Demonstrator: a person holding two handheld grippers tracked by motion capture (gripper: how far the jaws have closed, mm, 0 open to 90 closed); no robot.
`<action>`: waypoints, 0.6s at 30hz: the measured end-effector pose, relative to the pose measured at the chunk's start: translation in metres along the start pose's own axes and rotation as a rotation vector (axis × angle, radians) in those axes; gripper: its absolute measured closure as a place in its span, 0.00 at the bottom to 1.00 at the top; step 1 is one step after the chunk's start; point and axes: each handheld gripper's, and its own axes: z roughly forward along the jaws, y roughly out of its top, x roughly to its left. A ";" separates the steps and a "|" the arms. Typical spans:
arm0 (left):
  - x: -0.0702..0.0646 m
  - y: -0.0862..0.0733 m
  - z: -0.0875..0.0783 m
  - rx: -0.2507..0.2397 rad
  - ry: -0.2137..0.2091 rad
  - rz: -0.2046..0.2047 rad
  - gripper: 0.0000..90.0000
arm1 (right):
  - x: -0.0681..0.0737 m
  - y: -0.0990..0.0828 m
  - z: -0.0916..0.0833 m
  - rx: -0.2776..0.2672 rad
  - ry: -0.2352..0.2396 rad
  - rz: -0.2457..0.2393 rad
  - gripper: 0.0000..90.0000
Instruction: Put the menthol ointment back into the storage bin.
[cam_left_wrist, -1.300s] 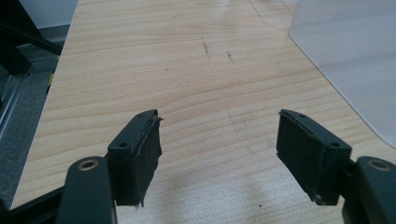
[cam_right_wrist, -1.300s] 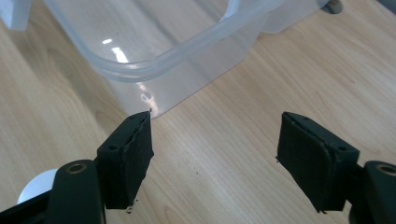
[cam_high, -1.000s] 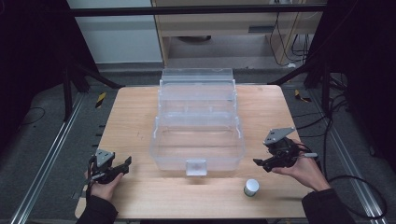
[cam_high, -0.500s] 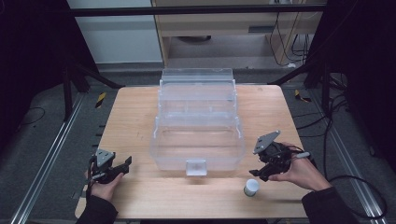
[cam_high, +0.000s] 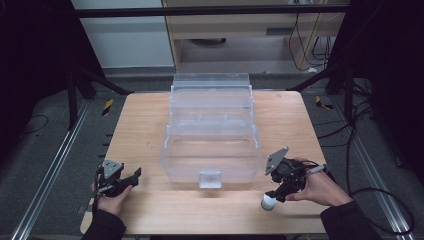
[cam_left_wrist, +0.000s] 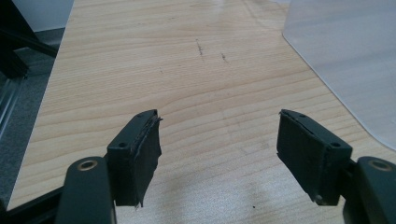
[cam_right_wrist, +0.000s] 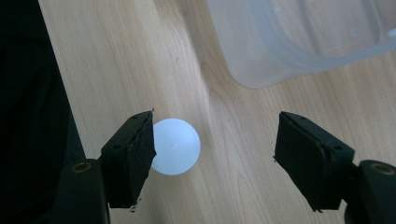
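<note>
A small white ball (cam_right_wrist: 175, 146) lay on the wooden counter (cam_high: 150, 125) near its front edge, just in front of the right corner of a clear plastic box (cam_high: 212, 150). The right tool (cam_high: 278, 193) was lowered over the ball with its jaws wide apart; in the right gripper view the ball was beside one jaw, and I cannot tell if it touched it. The left tool (cam_high: 131, 178) rested low at the front left of the counter, its jaws also apart and holding nothing.
</note>
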 end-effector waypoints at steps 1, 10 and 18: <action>0.000 0.000 0.000 0.000 0.000 0.000 0.33 | 0.000 0.000 0.000 0.000 0.000 0.000 0.32; 0.000 0.000 0.000 -0.001 -0.002 0.002 0.33 | 0.008 0.000 0.010 0.072 0.039 -0.041 0.33; 0.000 0.000 0.000 -0.001 -0.001 0.003 0.33 | 0.014 0.002 0.017 0.125 0.057 -0.079 0.34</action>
